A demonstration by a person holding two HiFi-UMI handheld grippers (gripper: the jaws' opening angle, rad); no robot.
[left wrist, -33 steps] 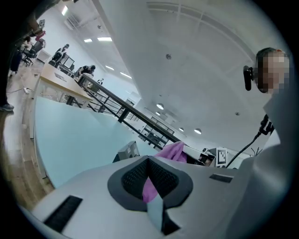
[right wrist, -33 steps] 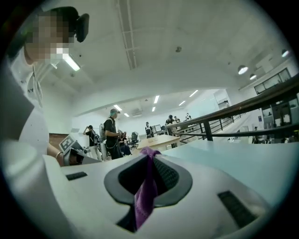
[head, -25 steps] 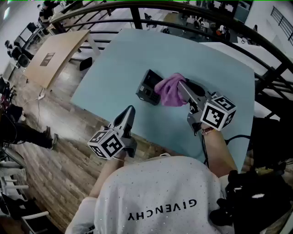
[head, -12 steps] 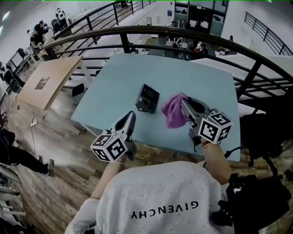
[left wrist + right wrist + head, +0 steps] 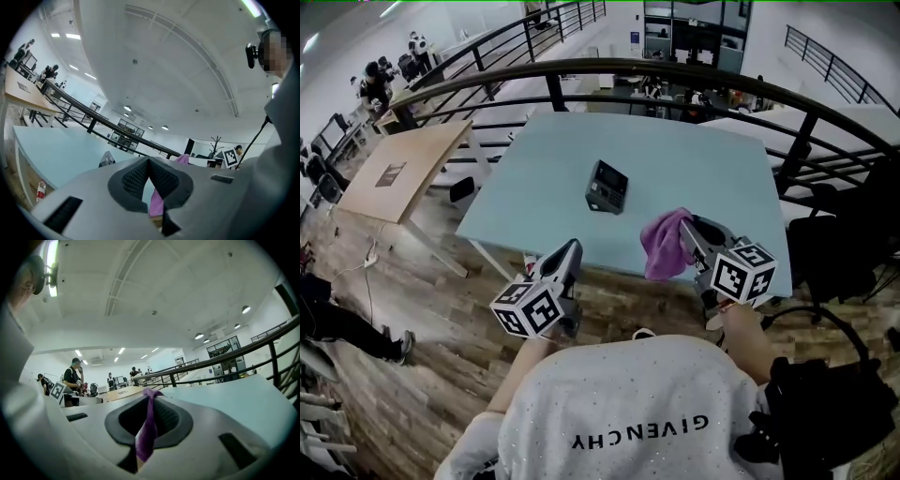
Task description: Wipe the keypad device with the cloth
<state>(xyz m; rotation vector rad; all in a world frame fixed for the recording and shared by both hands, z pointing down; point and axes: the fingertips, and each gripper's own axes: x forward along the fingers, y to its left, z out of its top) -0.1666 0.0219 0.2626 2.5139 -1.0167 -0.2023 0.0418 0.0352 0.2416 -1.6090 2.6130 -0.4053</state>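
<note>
Drawn back from the keypad device [image 5: 607, 186], the pink cloth [image 5: 664, 244] now hangs by the near edge of the pale blue table [image 5: 694, 159]. A second ago it lay bunched on top of the device. The device has also slid away in the head view and lies flat and alone near the table's middle, well apart from both grippers.

Readable writing is limited to "GIVENCHY" across the person's white shirt [image 5: 628, 412], seen upside down from the head camera. Each gripper's cube carries black-and-white square markers. No print on the device can be made out.

The right gripper [image 5: 688, 242] is clenched on the cloth. In the right gripper view a thin purple fold [image 5: 148, 427] is pinched between the dark pads and trails down from the tips, while in the head view the rest droops to the left of the jaws.

The left gripper [image 5: 570, 249] is held over the floor, just short of the table's near edge. Its jaws are closed tip to tip, with nothing clamped between them.
</note>
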